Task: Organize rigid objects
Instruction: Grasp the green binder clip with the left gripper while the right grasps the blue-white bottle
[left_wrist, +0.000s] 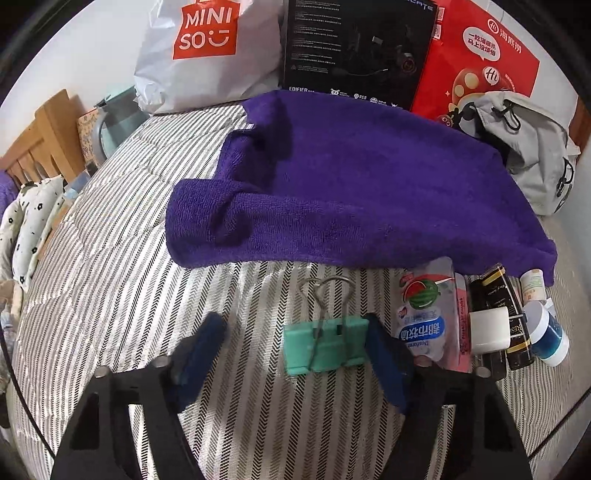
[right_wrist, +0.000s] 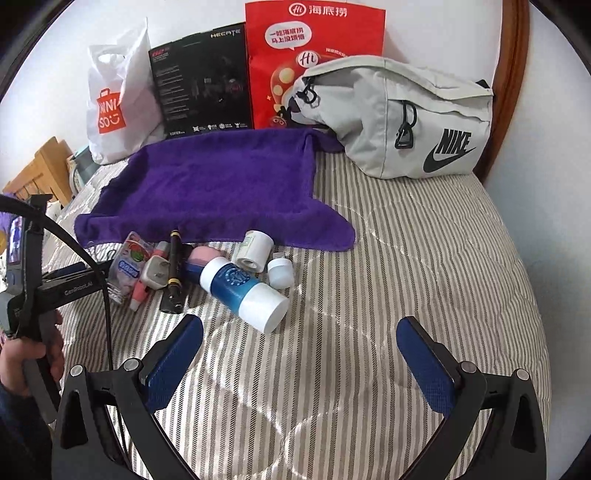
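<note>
We see the green binder clip (left_wrist: 327, 341) lying on the striped bedcover (left_wrist: 129, 258) between the fingers of our left gripper (left_wrist: 295, 354), off-centre toward 3 o'clock: its right end touches or nearly touches the right pad (left_wrist: 384, 363), while the left pad stands well clear. The jaws are wide apart and hold nothing. The clip's body runs from 9 to 3 o'clock, straight across the gap, and its wire handles point to 12, toward the purple towel (left_wrist: 351, 184). It is mint-green, flat-backed and hard, with thin steel loops.

Our right gripper (right_wrist: 301, 365) is also wide open and empty, over bare cover. The blue-and-white bottle (right_wrist: 245, 291) lies at its 11 o'clock among small toiletries. We judge the left gripper the nearer to the clip, needing only to close.
</note>
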